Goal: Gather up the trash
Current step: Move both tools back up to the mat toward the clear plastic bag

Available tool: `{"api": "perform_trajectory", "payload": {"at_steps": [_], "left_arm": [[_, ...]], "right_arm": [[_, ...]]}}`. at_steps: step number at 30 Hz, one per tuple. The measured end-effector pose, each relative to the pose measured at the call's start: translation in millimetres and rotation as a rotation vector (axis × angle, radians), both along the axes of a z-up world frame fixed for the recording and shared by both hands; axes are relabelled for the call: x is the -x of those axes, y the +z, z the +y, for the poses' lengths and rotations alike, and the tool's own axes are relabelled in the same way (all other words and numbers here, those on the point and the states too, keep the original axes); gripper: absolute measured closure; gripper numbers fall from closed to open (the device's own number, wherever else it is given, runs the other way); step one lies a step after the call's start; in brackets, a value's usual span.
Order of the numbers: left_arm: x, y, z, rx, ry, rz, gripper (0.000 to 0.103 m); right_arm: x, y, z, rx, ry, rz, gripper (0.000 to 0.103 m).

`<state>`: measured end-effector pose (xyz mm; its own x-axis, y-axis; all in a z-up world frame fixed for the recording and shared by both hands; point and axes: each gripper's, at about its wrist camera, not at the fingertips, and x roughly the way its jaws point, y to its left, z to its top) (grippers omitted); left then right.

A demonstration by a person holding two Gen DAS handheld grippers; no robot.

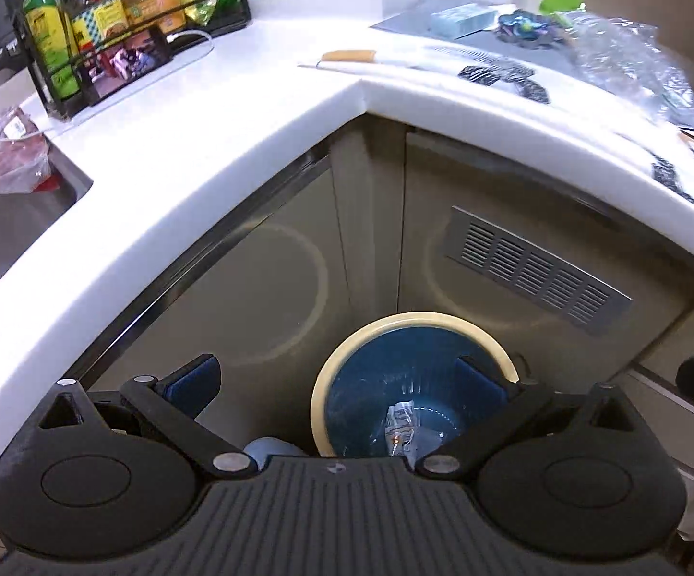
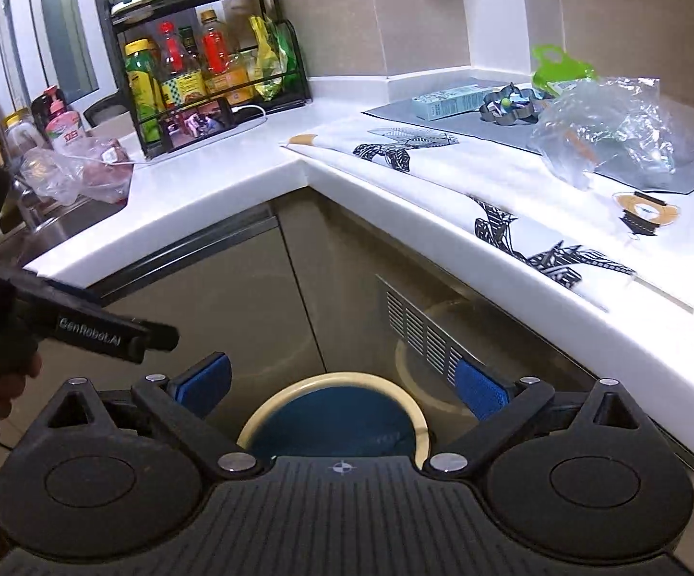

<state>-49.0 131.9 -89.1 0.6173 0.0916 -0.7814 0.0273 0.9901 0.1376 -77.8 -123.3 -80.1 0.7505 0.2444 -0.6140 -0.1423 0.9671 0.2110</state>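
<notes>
A round trash bin stands on the floor in the cabinet corner, with a cream rim point(image 1: 419, 319) and a blue inside. A crumpled clear wrapper point(image 1: 402, 427) lies at its bottom. My left gripper point(image 1: 340, 379) hangs open above the bin, nothing between its blue pads point(image 1: 193, 381). My right gripper point(image 2: 344, 386) is also open and empty over the bin's rim point(image 2: 332, 378). A crumpled clear plastic bag point(image 2: 606, 129) lies on the white counter point(image 2: 232, 177) to the right, well above and beyond both grippers.
A patterned cloth point(image 2: 515, 201), a pale box point(image 2: 452, 101) and a metal cutter point(image 2: 510, 105) share the right counter. A bottle rack point(image 2: 203, 72) stands at the back. A sink point(image 1: 16, 225) with bagged meat lies left. A hand holds the left tool's housing point(image 2: 88, 331).
</notes>
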Motion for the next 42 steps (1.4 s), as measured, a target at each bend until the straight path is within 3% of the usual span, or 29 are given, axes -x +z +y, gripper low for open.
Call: {"api": "perform_trajectory", "payload": {"at_steps": [4, 12, 23, 33, 42], "left_arm": [[9, 1, -6, -0.014, -0.007, -0.021, 0.000], [22, 11, -9, -0.029, -0.003, -0.063, 0.000], [14, 28, -5, -0.037, 0.004, -0.095, 0.000], [-12, 43, -7, -0.069, 0.017, -0.117, 0.000], [-50, 60, -17, -0.070, 0.023, -0.124, 0.000]], "right_arm": [[17, 6, 3, 0.051, 0.002, -0.046, 0.001], [27, 21, 4, 0.036, 0.011, -0.140, 0.000], [16, 25, 12, 0.042, 0.017, -0.163, 0.000], [-31, 41, -42, 0.101, -0.222, -0.274, 0.000], [-120, 29, -106, 0.170, -0.476, -0.207, 0.000]]}}
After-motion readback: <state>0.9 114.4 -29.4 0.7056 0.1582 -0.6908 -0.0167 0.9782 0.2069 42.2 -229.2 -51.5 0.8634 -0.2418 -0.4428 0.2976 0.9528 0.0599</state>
